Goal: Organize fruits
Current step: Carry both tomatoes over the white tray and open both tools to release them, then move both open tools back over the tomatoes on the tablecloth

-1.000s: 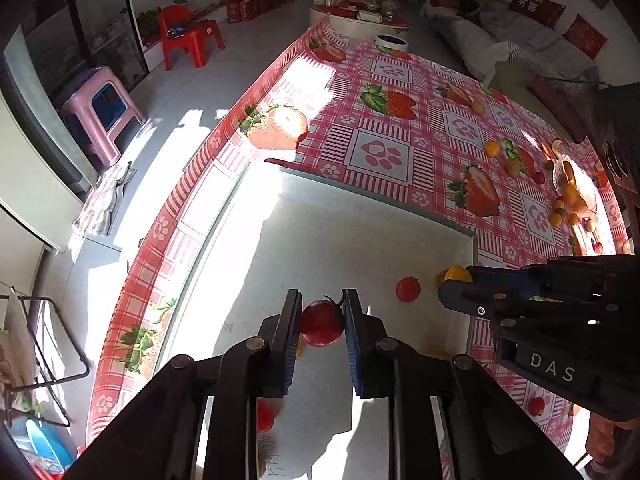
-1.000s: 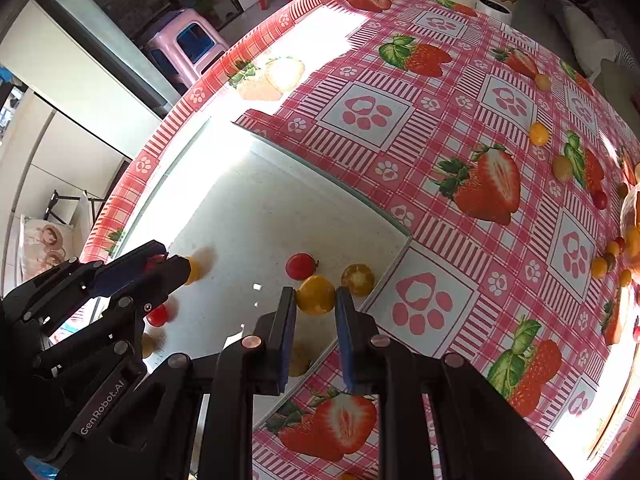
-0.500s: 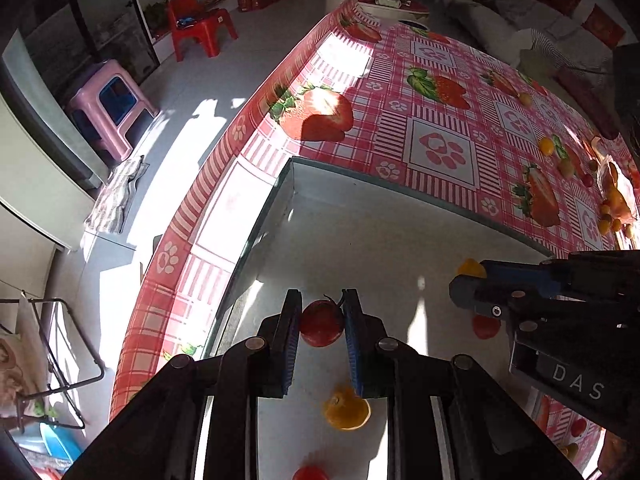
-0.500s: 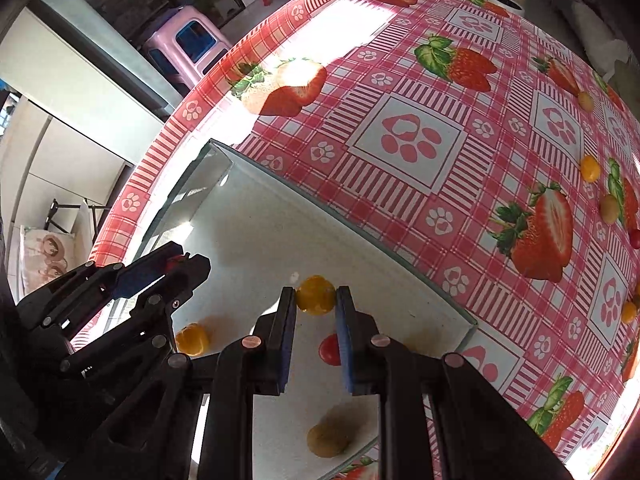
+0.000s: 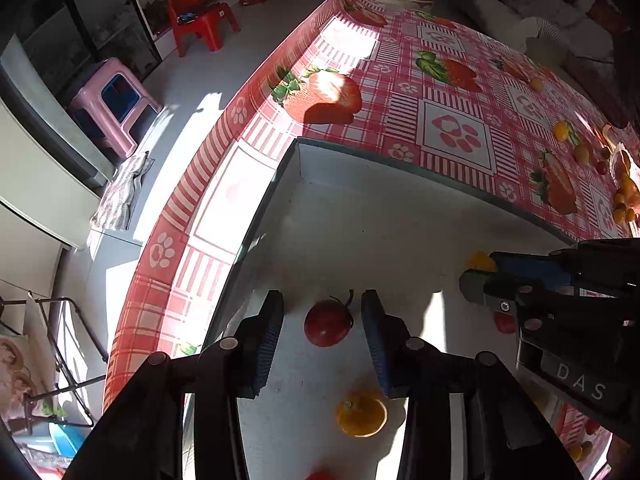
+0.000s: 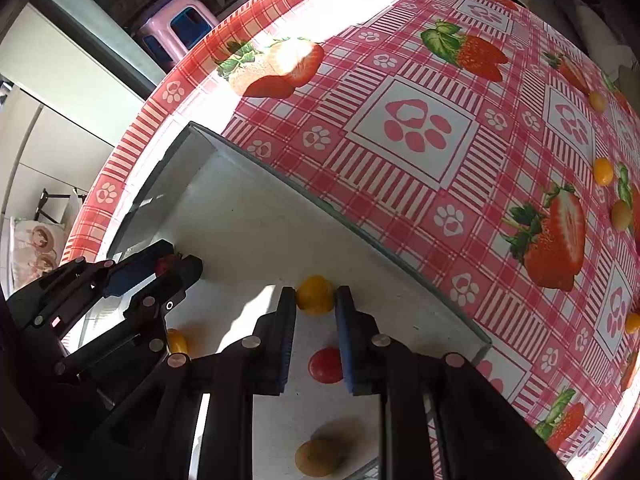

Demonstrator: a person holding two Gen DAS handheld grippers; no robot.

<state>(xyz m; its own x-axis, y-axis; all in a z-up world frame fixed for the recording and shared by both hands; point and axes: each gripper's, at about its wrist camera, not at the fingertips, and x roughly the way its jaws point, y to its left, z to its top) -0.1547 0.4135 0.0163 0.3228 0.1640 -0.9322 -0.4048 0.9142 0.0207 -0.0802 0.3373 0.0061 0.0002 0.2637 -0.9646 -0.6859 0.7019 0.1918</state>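
My left gripper [image 5: 322,316] is open over the white tray [image 5: 360,208]. A red tomato [image 5: 327,326] with a stem sits loose between its fingers, touching neither pad. My right gripper [image 6: 316,302] holds a yellow tomato [image 6: 315,294] between its pads, low over the tray [image 6: 256,216] near its far wall. In the left wrist view the right gripper [image 5: 484,276] shows at the right with the yellow tomato [image 5: 479,261]. In the right wrist view the left gripper [image 6: 176,266] shows at the left.
More fruits lie in the tray: a yellow one [image 5: 361,415], a red one [image 6: 326,365], a brownish one [image 6: 318,457]. Loose fruits [image 6: 603,171] lie on the strawberry tablecloth [image 6: 412,128] to the right. The table edge drops to the floor at the left, with a pink stool [image 5: 114,104].
My left gripper has opened and let go of the red tomato, which now rests in the tray. Both grippers moved toward the tray's far left corner.
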